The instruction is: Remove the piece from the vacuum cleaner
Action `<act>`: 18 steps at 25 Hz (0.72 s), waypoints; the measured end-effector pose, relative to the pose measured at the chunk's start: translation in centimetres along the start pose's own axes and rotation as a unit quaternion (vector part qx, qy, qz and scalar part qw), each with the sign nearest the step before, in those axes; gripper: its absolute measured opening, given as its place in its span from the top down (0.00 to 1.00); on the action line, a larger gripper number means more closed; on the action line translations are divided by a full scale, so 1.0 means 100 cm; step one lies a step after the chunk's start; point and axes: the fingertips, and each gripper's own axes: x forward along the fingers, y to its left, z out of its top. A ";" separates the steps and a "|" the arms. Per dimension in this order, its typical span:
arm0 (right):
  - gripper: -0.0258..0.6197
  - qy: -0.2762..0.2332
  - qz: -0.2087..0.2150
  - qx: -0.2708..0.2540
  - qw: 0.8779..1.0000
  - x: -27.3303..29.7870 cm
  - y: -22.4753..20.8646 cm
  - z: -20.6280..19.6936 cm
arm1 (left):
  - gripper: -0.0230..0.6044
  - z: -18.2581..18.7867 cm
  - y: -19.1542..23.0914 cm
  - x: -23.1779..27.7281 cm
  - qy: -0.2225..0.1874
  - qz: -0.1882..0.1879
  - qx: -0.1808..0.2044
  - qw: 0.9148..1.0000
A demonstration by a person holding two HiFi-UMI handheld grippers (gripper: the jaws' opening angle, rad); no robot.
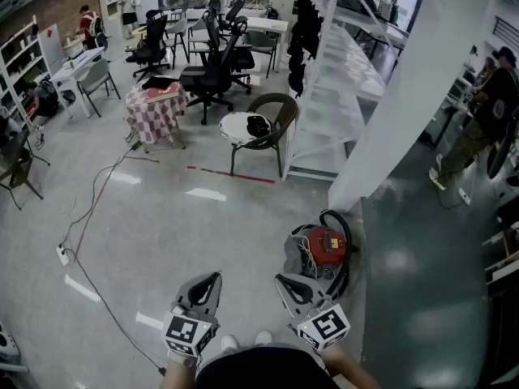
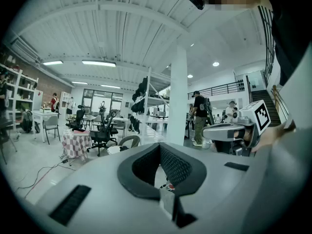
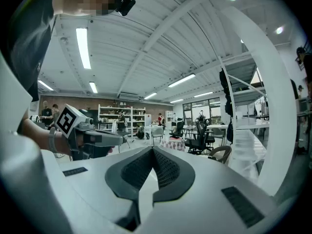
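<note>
Head view: left gripper (image 1: 213, 277), right gripper (image 1: 280, 279) both closed, empty; red vacuum cleaner (image 1: 325, 246) near right one.

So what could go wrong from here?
The black hose and cord bundled on the vacuum cleaner could snag a gripper reaching in. A cable trails across the floor near the person's feet, a trip hazard. The left gripper and right gripper are shut and must open first.
</note>
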 end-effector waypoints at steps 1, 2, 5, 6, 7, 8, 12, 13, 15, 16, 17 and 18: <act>0.92 -0.004 0.002 0.002 1.000 -0.002 0.000 0.003 | 0.94 0.003 -0.003 0.001 0.002 0.000 0.001 1.000; 0.92 -0.007 0.004 0.002 1.000 -0.005 0.000 0.007 | 0.94 0.006 -0.005 0.002 0.004 0.000 0.002 1.000; 0.92 -0.013 0.004 -0.001 1.000 -0.015 -0.005 0.013 | 0.94 0.012 -0.016 0.007 0.006 0.000 0.008 1.000; 0.92 -0.014 0.003 -0.001 1.000 -0.017 -0.008 0.013 | 0.94 0.013 -0.018 0.009 0.007 0.000 0.010 1.000; 0.92 -0.016 0.003 0.000 1.000 -0.019 -0.010 0.012 | 0.94 0.013 -0.020 0.011 0.007 0.001 0.009 1.000; 0.92 -0.017 0.002 0.001 1.000 -0.020 -0.012 0.012 | 0.94 0.012 -0.022 0.013 0.009 0.000 0.009 1.000; 0.92 -0.030 -0.003 -0.002 1.000 -0.030 -0.020 0.013 | 0.94 0.010 -0.032 0.022 0.014 -0.002 0.011 1.000; 0.92 -0.033 -0.003 0.000 0.999 -0.032 -0.023 0.013 | 0.94 0.009 -0.035 0.024 0.016 -0.002 0.011 1.000; 0.92 -0.035 0.000 0.008 0.999 -0.036 -0.028 0.009 | 0.94 0.007 -0.041 0.029 0.020 -0.002 0.011 1.000; 0.92 -0.034 0.002 0.011 0.999 -0.037 -0.031 0.008 | 0.94 0.006 -0.043 0.032 0.022 -0.003 0.011 1.000; 0.92 -0.033 0.003 0.013 0.999 -0.037 -0.034 0.006 | 0.94 0.005 -0.045 0.036 0.026 -0.004 0.012 1.000; 0.92 -0.030 0.003 0.015 0.999 -0.036 -0.038 0.004 | 0.94 0.004 -0.045 0.041 0.029 -0.005 0.014 0.999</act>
